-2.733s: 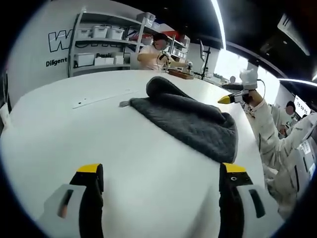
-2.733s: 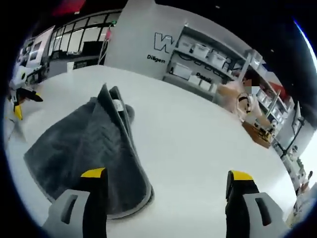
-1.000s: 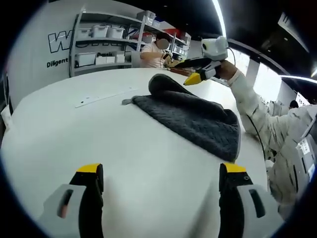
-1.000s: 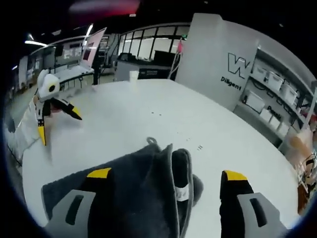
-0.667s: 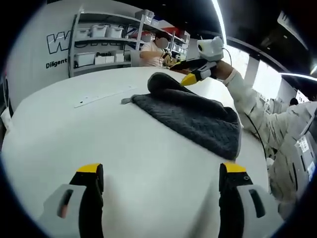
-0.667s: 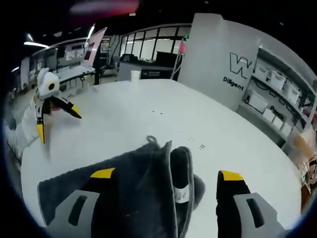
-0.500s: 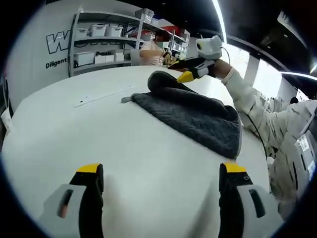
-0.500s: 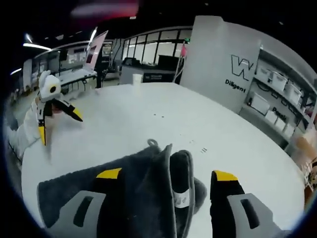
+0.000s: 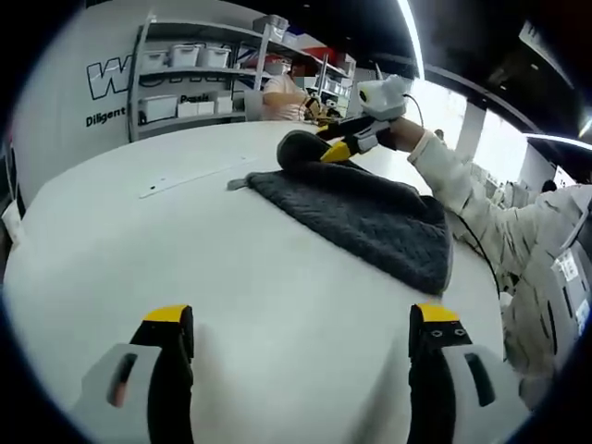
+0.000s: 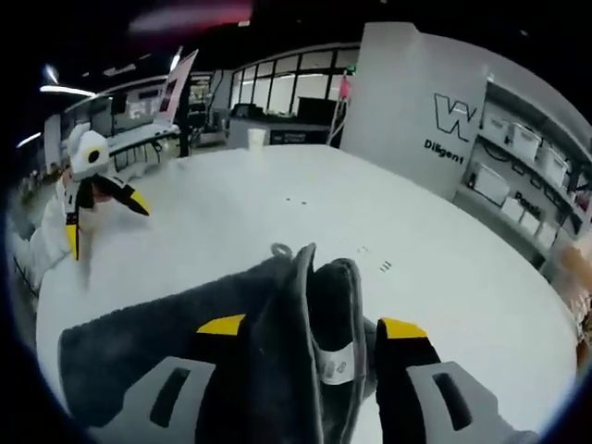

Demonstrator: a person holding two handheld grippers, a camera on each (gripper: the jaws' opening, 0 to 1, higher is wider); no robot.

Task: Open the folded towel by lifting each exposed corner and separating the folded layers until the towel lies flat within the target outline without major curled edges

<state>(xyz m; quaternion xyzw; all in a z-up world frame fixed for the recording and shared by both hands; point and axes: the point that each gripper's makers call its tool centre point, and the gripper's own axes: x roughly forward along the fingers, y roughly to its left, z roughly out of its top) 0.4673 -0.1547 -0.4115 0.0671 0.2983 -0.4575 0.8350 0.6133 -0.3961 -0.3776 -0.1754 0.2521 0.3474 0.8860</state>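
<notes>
In the left gripper view, my left gripper rises from six o'clock with its two yellow-tipped jaws spread wide, nothing between them, above bare white table. One dark grey towel lies folded on the table at about one o'clock, its layers humped at the far end. My right gripper comes in at twelve to one o'clock, its yellow tips right at that raised fold; I cannot tell from here whether they touch the cloth. My sleeve runs back from it toward three o'clock. At eleven o'clock one shelf unit stands against a white wall, holding several white bins, too small for me to count surely. The wall writing is cut off: a big "W" and below it "Diligent". One person sits beyond the table at twelve o'clock.

In the right gripper view, my right gripper has its two jaws partly closed in on the upright fold of the towel, one on each side; I cannot tell if they press it. One white label tag sits on the fold between them; its print is unreadable. My left gripper shows at nine o'clock, jaws apart. The wall sign at two o'clock reads "W" and "Diligent".
</notes>
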